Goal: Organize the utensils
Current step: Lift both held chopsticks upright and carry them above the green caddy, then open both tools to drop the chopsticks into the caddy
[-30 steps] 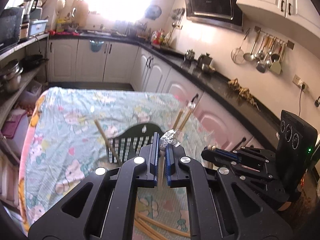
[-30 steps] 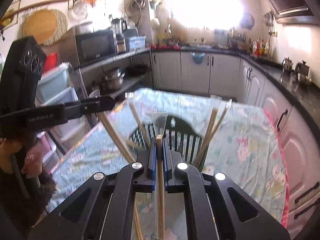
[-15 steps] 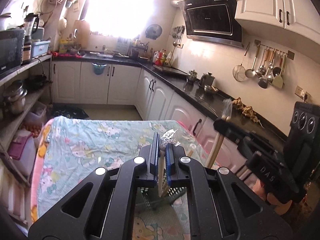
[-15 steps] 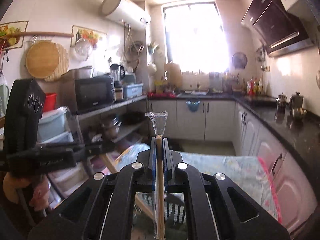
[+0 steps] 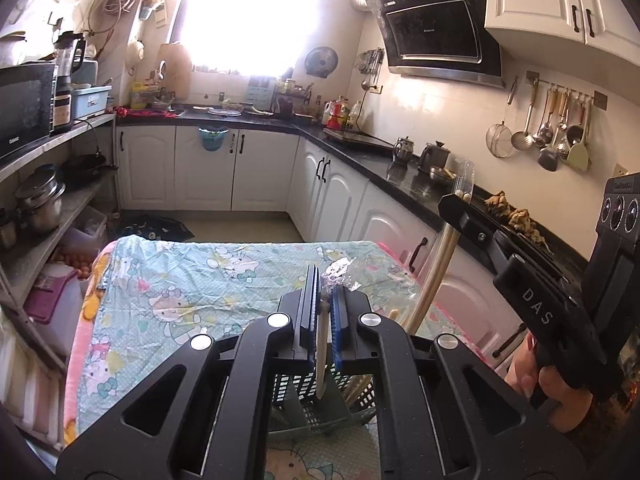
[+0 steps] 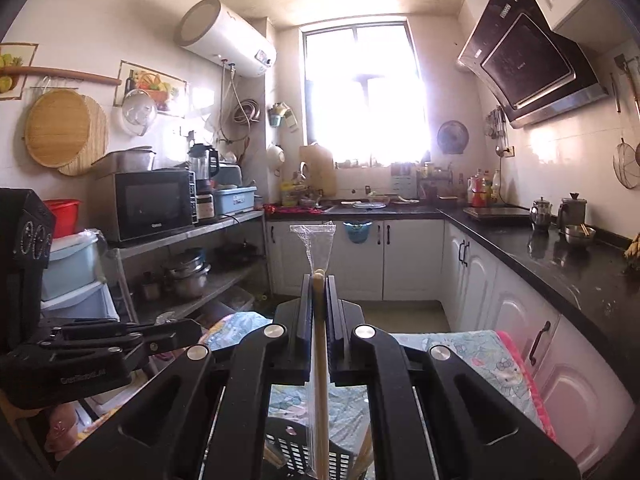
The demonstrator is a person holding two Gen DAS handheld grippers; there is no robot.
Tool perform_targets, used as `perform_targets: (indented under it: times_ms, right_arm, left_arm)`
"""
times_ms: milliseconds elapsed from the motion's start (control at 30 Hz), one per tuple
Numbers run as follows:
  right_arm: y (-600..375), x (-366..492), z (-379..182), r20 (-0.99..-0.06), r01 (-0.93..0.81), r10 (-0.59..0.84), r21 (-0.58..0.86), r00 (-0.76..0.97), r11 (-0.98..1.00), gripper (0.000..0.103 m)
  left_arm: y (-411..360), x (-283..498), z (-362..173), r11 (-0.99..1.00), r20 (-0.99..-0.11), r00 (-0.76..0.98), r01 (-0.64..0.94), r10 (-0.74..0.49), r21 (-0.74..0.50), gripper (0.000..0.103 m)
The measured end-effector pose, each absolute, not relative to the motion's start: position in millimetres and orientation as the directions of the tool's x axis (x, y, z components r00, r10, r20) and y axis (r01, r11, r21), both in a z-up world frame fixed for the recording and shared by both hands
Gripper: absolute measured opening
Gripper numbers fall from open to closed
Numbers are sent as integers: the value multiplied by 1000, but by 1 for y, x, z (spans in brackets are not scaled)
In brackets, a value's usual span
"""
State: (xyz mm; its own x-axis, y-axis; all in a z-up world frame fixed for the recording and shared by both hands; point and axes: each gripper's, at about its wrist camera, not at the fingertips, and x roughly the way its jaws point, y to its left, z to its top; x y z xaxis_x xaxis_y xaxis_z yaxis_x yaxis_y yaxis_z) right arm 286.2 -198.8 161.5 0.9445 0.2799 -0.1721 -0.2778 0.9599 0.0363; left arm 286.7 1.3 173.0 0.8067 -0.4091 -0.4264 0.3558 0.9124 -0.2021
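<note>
My left gripper (image 5: 323, 285) is shut on a pale chopstick (image 5: 321, 356) with crumpled clear wrap at its top. The stick hangs down over a dark slotted utensil basket (image 5: 308, 404). My right gripper (image 6: 319, 285) is shut on a pair of wooden chopsticks (image 6: 321, 400) in a clear sleeve that sticks up past the jaws. Their lower ends reach the basket (image 6: 294, 454). In the left wrist view the right gripper (image 5: 454, 202) stands at the right, holding those chopsticks (image 5: 436, 268) slanted. The left gripper (image 6: 188, 334) shows at the lower left of the right wrist view.
The basket stands on a table with a cartoon-print cloth (image 5: 180, 280). A person's hand (image 5: 556, 394) holds the right tool. White cabinets and a black counter (image 5: 400, 176) run along the right, open shelves with pots (image 5: 40, 200) along the left.
Both grippers have risen and tipped upward, still shut on their chopsticks. The basket and table have slid to the bottom of both views, and the right gripper now stands higher beside the left.
</note>
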Motion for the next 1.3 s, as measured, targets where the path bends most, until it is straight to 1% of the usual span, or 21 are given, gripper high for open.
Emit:
perform_targets:
  times_ms: [433, 900, 933, 1000, 1033, 1067, 1100, 1133, 1233, 1300]
  right_arm:
    - [-201, 308, 100, -265, -226, 236, 68, 935, 972, 6]
    - [-203, 311, 74, -330, -199, 221, 98, 918, 975, 7]
    - [-204, 311, 73, -335, -197, 220, 101, 916, 975, 7]
    - [-205, 311, 71, -346, -197, 221, 104, 912, 975, 9]
    - [-205, 310, 70, -348, -196, 220, 102, 911, 975, 9]
    - [-205, 310, 70, -354, -195, 219, 101, 909, 975, 12]
    - [-205, 309, 69, -359, -196, 220, 102, 907, 975, 15]
    - [-206, 308, 69, -364, -194, 218, 102, 906, 976, 15]
    - [-208, 306, 70, -371, -193, 217, 102, 903, 976, 20]
    - [-208, 303, 72, -376, -193, 216, 98, 901, 976, 27]
  left_arm:
    - [-7, 298, 128, 922, -474, 791, 334, -386, -194, 3]
    - [-10, 304, 100, 927, -512, 773, 321, -376, -195, 3]
    - [-9, 305, 99, 928, -515, 773, 318, -371, -193, 5]
    - [-8, 305, 98, 931, -518, 773, 311, -365, -192, 14]
    - [-7, 305, 97, 932, -519, 775, 306, -361, -191, 20]
    - [-6, 304, 97, 934, -519, 777, 302, -357, -190, 24]
    - [-5, 304, 97, 936, -519, 778, 299, -353, -187, 25]
    - [-4, 303, 97, 937, -519, 780, 297, -350, -186, 28]
    - [-1, 300, 100, 942, -513, 790, 286, -336, -177, 42]
    - [1, 297, 103, 945, -507, 797, 279, -328, -174, 49]
